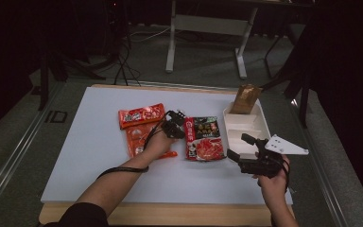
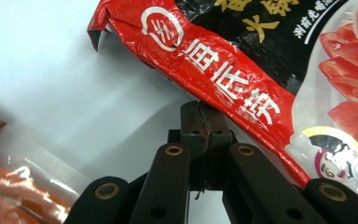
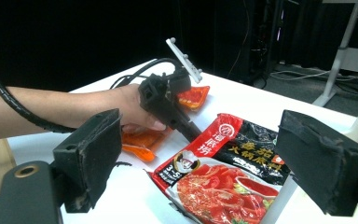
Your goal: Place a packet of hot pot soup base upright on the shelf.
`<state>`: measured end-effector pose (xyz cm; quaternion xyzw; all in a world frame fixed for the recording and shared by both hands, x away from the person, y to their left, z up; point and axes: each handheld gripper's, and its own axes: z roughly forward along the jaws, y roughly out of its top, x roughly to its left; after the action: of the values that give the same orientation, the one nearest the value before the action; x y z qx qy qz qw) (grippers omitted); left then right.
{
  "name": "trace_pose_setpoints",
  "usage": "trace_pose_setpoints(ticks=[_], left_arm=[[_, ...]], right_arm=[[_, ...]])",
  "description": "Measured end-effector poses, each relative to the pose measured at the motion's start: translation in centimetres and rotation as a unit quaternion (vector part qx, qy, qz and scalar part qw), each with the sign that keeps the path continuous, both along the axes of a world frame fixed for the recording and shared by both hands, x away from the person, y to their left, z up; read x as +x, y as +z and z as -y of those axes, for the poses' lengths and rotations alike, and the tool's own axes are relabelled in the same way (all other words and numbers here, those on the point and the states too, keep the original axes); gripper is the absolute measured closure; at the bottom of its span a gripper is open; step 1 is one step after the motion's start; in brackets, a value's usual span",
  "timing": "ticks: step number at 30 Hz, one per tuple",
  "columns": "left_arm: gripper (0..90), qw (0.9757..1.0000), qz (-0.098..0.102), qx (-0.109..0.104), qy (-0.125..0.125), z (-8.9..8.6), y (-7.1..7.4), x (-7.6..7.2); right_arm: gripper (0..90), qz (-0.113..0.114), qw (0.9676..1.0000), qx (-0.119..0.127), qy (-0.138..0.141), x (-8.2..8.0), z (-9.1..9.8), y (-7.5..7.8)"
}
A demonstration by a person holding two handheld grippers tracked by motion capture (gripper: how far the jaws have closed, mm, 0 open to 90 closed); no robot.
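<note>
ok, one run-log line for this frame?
left gripper: shut on sauce packet edge | right gripper: open, holding nothing, near tray | orange packets: on table

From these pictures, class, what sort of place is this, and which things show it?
Probably a lab or studio set up for recording, not a kitchen: a white table on a grey floor, black curtains behind, an adjustable desk frame, and cables trailing across the floor.

Cut off by the left gripper view's top and right edges: glossy red-and-black soup-base packet (image 2: 242, 79). Half hidden under the left hand (image 1: 157, 144): orange translucent plastic sachet (image 1: 134, 137). Print too small to read.
</note>
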<state>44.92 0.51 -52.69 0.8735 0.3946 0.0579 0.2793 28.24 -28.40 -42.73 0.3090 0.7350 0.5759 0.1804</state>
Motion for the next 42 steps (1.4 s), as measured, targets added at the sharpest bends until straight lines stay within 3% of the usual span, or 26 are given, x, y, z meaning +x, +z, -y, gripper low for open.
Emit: trace_pose_setpoints(ticks=[3, 6, 10, 16, 20, 23, 27, 29, 35, 37, 42], left_arm=[[89.5, 1.0000, 0.001, -0.001, 0.000, 0.2, 0.0, 0.2], [89.4, 0.9998, 0.007, -0.017, -0.010, 0.1, -0.1, 0.4], [89.2, 0.9998, 0.007, -0.016, -0.006, -0.1, 0.0, 0.5], [89.1, 0.9994, 0.022, -0.023, 0.012, -1.8, 1.7, 0.2], [81.3, 0.9979, 0.030, -0.056, 0.012, -3.0, 3.1, 0.2], [74.4, 0.9968, 0.048, -0.063, 0.007, -3.1, 3.8, 0.0], [63.5, 0.9955, 0.057, -0.075, 0.012, -3.0, 4.3, 0.3], [62.1, 0.9938, 0.059, -0.092, 0.018, -3.0, 4.3, 0.7], [53.5, 0.9923, 0.050, -0.110, 0.024, -2.2, 3.8, 1.8], [53.3, 0.9938, 0.044, -0.098, 0.028, -1.8, 3.3, 2.2], [53.2, 0.9947, 0.029, -0.095, 0.028, -0.9, 1.9, 3.2]], right_arm=[[14.3, 0.001, 1.0000, 0.000, 0.000, 0.0, 0.0, 0.0], [14.3, 0.000, 1.0000, 0.000, 0.000, 0.0, 0.1, -0.1], [14.3, 0.003, 1.0000, -0.003, 0.005, -0.1, 0.0, -0.1], [14.3, 0.008, 0.9999, -0.010, 0.000, -0.1, 0.0, 0.0], [14.3, 0.010, 0.9999, -0.013, -0.001, -0.1, -0.1, -0.1], [14.3, 0.012, 0.9997, -0.020, -0.001, -0.1, -0.3, -0.1], [14.3, 0.009, 0.9996, -0.027, 0.000, 0.0, -0.5, -0.3], [14.3, 0.009, 0.9996, -0.028, 0.001, 0.0, -0.6, -0.4], [14.3, 0.008, 0.9995, -0.029, 0.000, 0.1, -0.5, -0.5], [14.3, 0.006, 0.9995, -0.030, 0.000, 0.1, -0.5, -0.6], [14.3, 0.012, 0.9991, -0.040, 0.002, 0.2, -0.5, -0.9]])
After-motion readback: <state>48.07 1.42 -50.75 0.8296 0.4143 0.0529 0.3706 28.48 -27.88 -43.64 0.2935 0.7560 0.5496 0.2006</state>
